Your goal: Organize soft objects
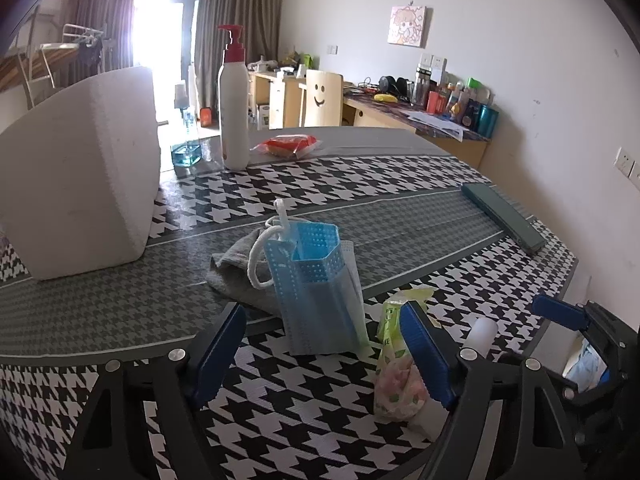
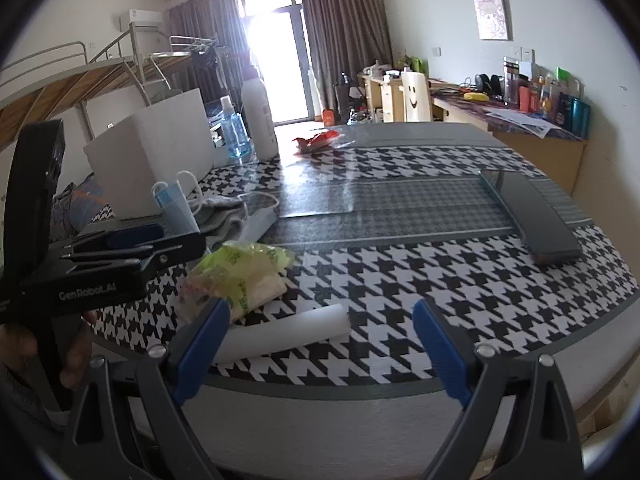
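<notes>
Both tongs spread, gripping nothing: left gripper [image 1: 320, 354], right gripper [image 2: 322, 354]. Blue face mask [image 1: 320, 300] propped against blue basket [image 1: 316, 252], ahead of left jaws. Recommended: centre jaws on mask edge, avoid tissue pack [image 1: 394, 376] beside basket.

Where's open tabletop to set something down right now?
Free: the houndstooth stretch between the white roll and the dark flat case, and the middle band up toward the red packet. Crowded: the left, where the mask, grey cloth, tissue pack and white box cluster.
</notes>
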Demonstrator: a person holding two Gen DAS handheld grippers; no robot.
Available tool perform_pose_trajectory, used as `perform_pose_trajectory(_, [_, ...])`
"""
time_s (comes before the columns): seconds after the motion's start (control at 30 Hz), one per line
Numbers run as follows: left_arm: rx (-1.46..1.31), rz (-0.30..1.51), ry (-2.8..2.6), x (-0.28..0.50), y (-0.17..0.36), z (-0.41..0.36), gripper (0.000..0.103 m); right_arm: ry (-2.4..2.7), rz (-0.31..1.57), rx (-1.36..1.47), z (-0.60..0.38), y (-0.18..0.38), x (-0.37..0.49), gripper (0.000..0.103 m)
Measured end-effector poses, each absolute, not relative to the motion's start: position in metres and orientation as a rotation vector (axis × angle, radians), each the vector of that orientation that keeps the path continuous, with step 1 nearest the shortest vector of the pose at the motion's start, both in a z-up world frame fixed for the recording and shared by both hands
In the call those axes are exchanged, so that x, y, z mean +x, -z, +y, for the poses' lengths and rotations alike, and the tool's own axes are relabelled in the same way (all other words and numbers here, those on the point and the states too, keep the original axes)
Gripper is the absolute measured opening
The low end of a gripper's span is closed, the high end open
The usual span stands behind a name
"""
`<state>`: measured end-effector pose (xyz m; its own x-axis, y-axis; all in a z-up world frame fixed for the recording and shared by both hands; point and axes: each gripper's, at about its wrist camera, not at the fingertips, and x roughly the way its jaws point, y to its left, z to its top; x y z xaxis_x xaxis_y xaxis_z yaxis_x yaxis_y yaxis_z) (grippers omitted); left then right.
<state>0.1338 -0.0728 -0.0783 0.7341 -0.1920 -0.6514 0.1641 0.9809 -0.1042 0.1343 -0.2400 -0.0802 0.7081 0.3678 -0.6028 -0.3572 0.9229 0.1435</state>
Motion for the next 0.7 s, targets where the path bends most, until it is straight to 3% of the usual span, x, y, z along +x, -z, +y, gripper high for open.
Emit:
perform_pose_trajectory(0.13, [-0.046, 0.732, 0.197, 0.137, 0.08, -0.073, 0.073, -0.418, 0.676, 0.017, -0.239, 0.081, 0.134, 0.095])
perform_pose_trajectory(0.23, [-0.047, 0.75, 0.202, 0.142, 0.084, -0.075, 0.061, -0.426, 0.679, 0.022, -0.238, 0.081, 0.135, 0.095])
perform_pose_trajectory(0.4, [-0.059, 0.756, 0.196, 0.145, 0.085, -0.073, 0.059, -0.435, 0.689, 0.029, -0.236, 0.083, 0.141, 0.095])
perform_pose_trajectory(0.47, [-0.064, 0.764, 0.192, 0.147, 0.086, -0.072, 0.045, -0.437, 0.695, 0.031, -0.236, 0.084, 0.144, 0.095])
perform_pose_trajectory(0.7, [-0.078, 0.775, 0.197, 0.147, 0.087, -0.067, 0.026, -0.468, 0.693, 0.017, -0.227, 0.083, 0.148, 0.095])
